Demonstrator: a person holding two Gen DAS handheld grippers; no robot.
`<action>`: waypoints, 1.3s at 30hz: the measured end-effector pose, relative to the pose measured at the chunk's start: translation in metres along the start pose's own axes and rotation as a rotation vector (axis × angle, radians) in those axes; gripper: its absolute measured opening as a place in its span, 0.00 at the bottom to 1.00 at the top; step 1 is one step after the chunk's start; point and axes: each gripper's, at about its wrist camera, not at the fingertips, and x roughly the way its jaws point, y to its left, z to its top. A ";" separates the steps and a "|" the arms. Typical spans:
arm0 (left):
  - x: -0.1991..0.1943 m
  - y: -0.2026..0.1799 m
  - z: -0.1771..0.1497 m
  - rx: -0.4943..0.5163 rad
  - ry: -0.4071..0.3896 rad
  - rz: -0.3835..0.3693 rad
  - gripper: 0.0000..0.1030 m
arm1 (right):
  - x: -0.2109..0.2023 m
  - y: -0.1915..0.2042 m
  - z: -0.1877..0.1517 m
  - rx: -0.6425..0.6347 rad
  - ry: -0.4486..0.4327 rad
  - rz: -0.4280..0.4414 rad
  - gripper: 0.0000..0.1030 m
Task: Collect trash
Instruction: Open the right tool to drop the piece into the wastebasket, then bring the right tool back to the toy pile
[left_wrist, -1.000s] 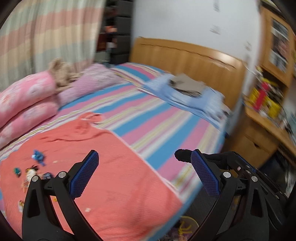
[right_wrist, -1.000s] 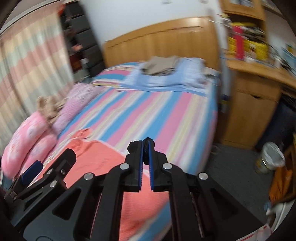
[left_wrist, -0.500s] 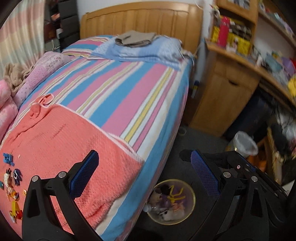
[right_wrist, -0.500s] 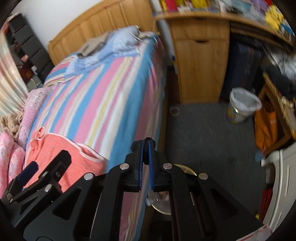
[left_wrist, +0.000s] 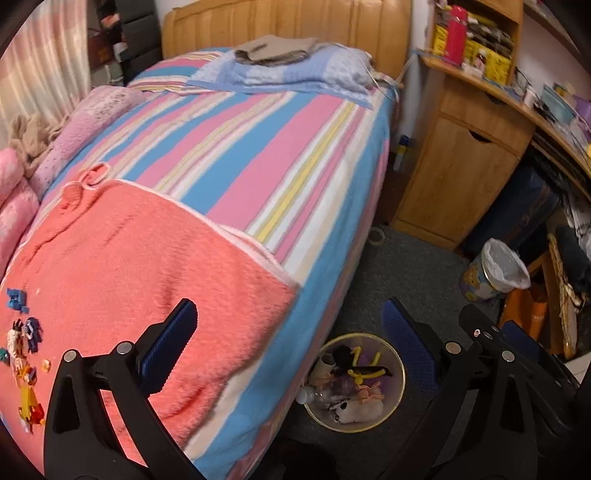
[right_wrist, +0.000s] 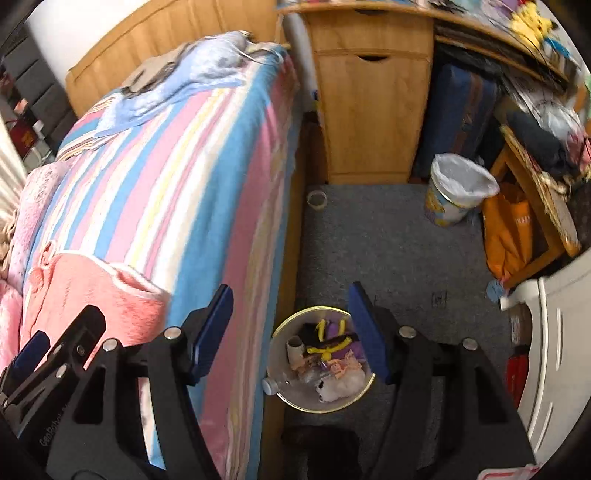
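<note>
The bin (right_wrist: 320, 360) stands on the floor beside the bed (right_wrist: 177, 177), directly below the right gripper (right_wrist: 291, 325), whose spread empty fingers frame it, while the left gripper (left_wrist: 291, 343), also spread, hangs further left.

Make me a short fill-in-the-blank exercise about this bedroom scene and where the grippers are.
1. The clear bin sits on the ____, beside the bed.
2. The right gripper is ____ and holds nothing.
3. The small toys lie on the ____ blanket.
4. The lined wastebasket stands near the wooden ____.

Missing words: floor; open; coral; cabinet
</note>
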 end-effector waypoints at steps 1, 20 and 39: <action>-0.005 0.008 0.003 -0.020 -0.011 0.012 0.95 | -0.002 0.006 0.003 -0.008 -0.002 0.010 0.60; -0.142 0.294 -0.042 -0.601 -0.171 0.472 0.95 | -0.078 0.312 -0.056 -0.567 0.053 0.511 0.60; -0.187 0.449 -0.280 -1.166 0.070 0.873 0.95 | -0.077 0.466 -0.330 -1.151 0.405 0.736 0.59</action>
